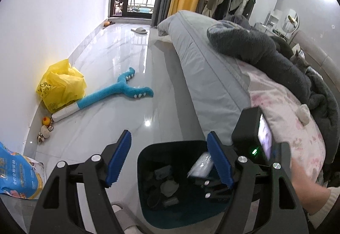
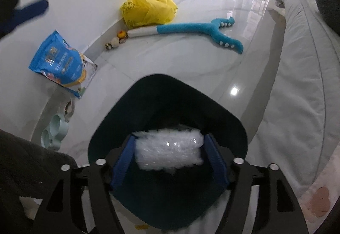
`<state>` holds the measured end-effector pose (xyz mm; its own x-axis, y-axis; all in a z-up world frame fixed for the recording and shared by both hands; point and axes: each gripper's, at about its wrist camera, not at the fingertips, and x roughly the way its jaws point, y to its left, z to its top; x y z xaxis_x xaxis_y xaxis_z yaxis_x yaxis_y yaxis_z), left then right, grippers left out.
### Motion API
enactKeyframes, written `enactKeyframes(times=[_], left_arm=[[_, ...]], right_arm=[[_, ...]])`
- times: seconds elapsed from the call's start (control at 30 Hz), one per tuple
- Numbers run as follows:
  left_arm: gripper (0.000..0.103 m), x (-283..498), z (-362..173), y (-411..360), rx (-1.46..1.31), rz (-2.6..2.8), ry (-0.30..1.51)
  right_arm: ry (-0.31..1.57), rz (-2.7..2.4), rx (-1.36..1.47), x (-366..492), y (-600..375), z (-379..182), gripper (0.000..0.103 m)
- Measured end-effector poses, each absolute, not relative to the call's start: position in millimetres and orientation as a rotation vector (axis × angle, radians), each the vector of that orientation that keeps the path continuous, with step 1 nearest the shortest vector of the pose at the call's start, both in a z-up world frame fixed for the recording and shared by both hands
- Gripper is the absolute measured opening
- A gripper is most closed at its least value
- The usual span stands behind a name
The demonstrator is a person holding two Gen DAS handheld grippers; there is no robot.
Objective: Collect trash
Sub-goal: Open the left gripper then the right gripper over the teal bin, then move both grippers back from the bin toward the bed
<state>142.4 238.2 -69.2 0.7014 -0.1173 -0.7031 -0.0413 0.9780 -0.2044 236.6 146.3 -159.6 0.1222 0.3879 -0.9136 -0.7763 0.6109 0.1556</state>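
Note:
A dark teal trash bin (image 1: 148,210) stands on the floor beside the bed; it also shows in the right wrist view (image 2: 119,115). My right gripper (image 2: 169,149) is shut on a clear crinkled plastic packet (image 2: 167,149) and holds it over the bin's mouth. In the left wrist view the packet (image 1: 201,167) and the right gripper (image 1: 209,186) sit inside the bin's opening. My left gripper (image 1: 170,159) is open and empty, above the bin's near rim. Dark trash pieces (image 1: 167,187) lie at the bin's bottom.
A yellow plastic bag (image 1: 61,85) leans on the wall, with a blue plush toy (image 1: 119,89) and small toys (image 1: 45,127) beside it. A blue pet-food bag (image 2: 61,64) and pet bowls (image 2: 54,130) are by the wall. The bed (image 1: 212,76) is on the right.

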Motion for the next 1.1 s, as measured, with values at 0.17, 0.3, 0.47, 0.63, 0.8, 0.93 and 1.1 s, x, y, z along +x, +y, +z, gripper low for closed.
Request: enactKeyframes(times=[0.17, 0.3, 0.47, 0.63, 0.8, 0.93, 1.1], left_arm=[[0.075, 143, -58, 236, -0.214, -0.038, 0.766], [0.075, 143, -47, 229, -0.207, -0.043, 0.738], [0.075, 146, -36, 215, -0.206, -0.052, 0.708], [0.075, 151, -26, 198, -0.214, -0.065, 0.681], [0.075, 157, -19, 180, -0.215, -0.083, 0.668], [0.076, 162, -13, 163, -0.215, -0.106, 0.654], [0.076, 169, -12, 142, -0.204, -0.128, 0.651]], right_arm=[[1.165, 0.885, -0.416, 233, 143, -156, 0.079], [1.141, 0.895, -0.395, 232, 136, -144, 0.08], [1.101, 0.916, -0.366, 228, 122, -125, 0.082], [1.034, 0.932, -0.317, 227, 98, -99, 0.085], [0.987, 0.911, -0.286, 230, 71, -84, 0.086], [0.967, 0.882, -0.257, 236, 47, -75, 0.087], [0.926, 0.847, -0.224, 242, 15, -61, 0.087]])
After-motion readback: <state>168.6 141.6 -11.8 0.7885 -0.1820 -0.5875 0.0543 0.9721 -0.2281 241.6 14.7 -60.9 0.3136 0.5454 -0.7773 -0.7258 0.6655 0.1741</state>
